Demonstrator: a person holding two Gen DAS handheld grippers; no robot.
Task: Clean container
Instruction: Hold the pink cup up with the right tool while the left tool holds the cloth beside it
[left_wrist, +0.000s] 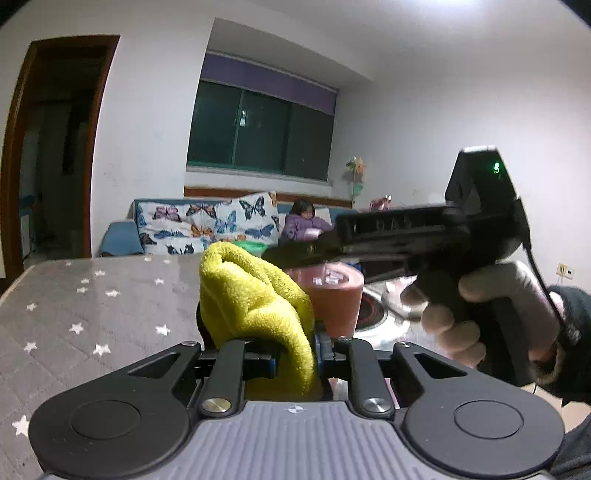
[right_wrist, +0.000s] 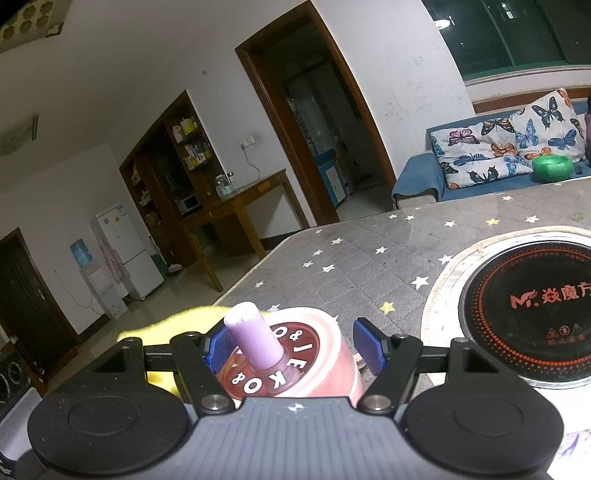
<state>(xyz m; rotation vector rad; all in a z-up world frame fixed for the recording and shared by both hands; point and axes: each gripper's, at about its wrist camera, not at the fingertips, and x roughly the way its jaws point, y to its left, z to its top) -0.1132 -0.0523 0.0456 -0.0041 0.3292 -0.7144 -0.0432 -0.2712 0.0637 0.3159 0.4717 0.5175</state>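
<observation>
Between the right gripper's (right_wrist: 291, 347) blue pads sits the pink container (right_wrist: 314, 354), lilac knob (right_wrist: 255, 339) toward the camera; the jaws flank it, but whether they actually clamp it I cannot tell. Just to its left, the left gripper (left_wrist: 295, 354) is clenched on a bunched yellow cloth (left_wrist: 255, 295). Below is the star-patterned table (right_wrist: 369, 258), with an induction hob (right_wrist: 524, 314) to the right. The wiping step seems to be at hand: next, press the cloth against the container's wall and rub while the other hand steadies it.

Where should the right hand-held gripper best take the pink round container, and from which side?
Grip the pink round container across its plain side wall, just under the brown lettered lid, coming down from above. It stands upright, and the purple knob on top is narrower.
</observation>
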